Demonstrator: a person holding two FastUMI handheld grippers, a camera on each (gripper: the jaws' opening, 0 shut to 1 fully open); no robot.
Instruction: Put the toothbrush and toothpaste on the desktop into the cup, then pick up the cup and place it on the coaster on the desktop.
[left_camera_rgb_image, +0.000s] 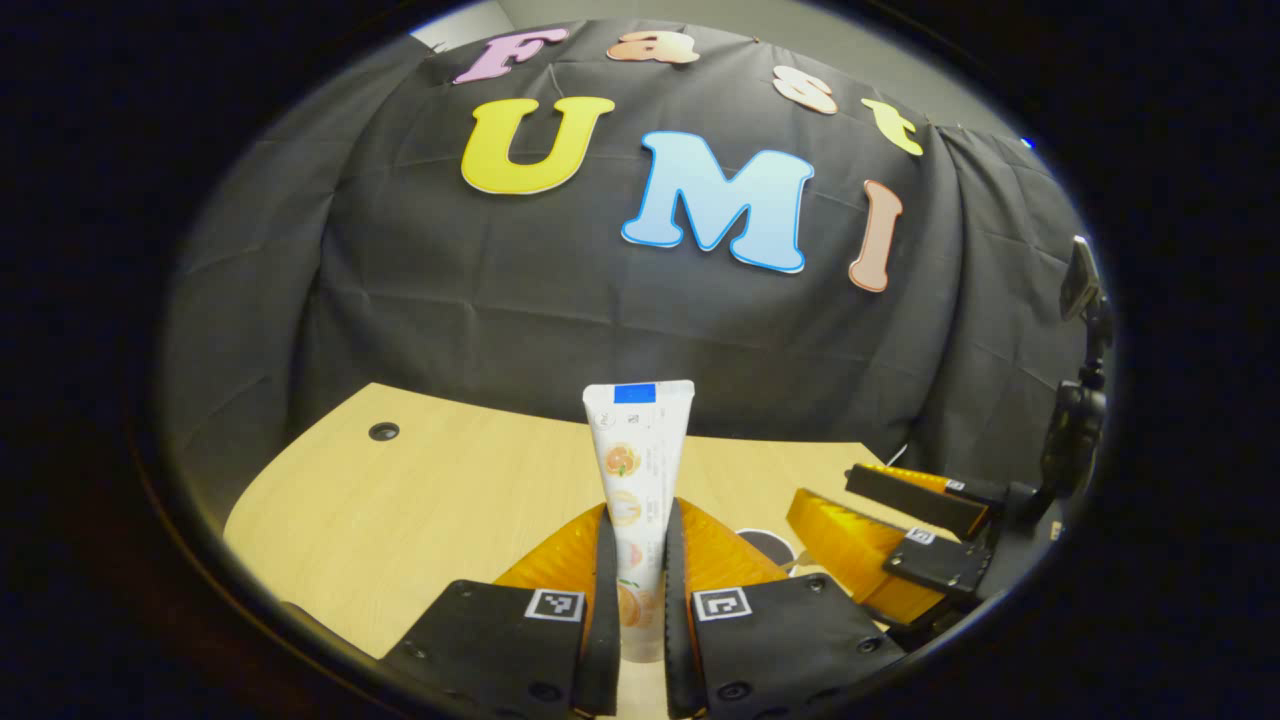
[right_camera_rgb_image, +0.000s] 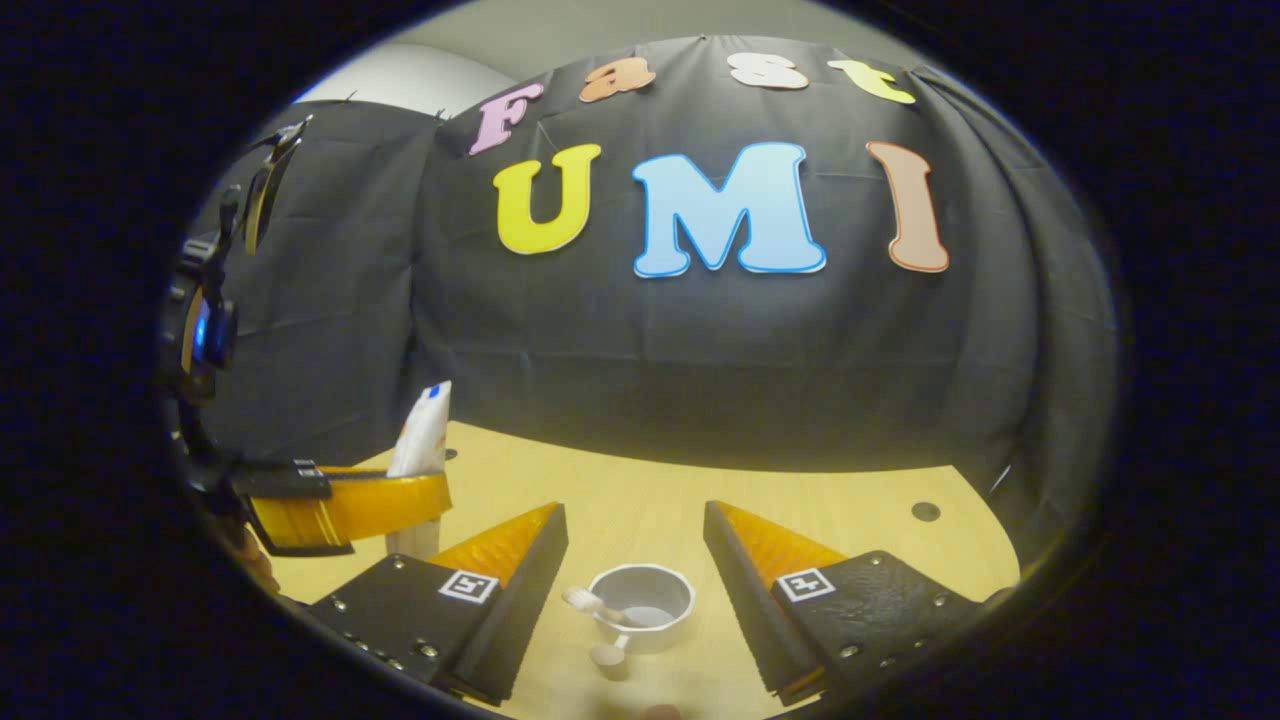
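Note:
A white toothpaste tube (left_camera_rgb_image: 638, 470) with orange fruit pictures stands upright between the fingers of my left gripper (left_camera_rgb_image: 637, 535), which is shut on its lower part. In the right gripper view the same tube (right_camera_rgb_image: 422, 430) rises from the left gripper (right_camera_rgb_image: 425, 500) at the far left, above the desktop. My right gripper (right_camera_rgb_image: 635, 545) hangs open over a pale cup (right_camera_rgb_image: 660, 605). A toothbrush (right_camera_rgb_image: 598, 604) leans in the cup with its head over the rim. The right gripper (left_camera_rgb_image: 905, 545) also shows at the right of the left gripper view, jaws apart.
The light wooden desktop (left_camera_rgb_image: 420, 500) has a cable hole at its far left (left_camera_rgb_image: 383, 431) and another at its far right (right_camera_rgb_image: 925, 511). A dark round thing with a pale edge (left_camera_rgb_image: 768, 545) lies partly hidden behind my left gripper's finger. The black cloth wall closes the back.

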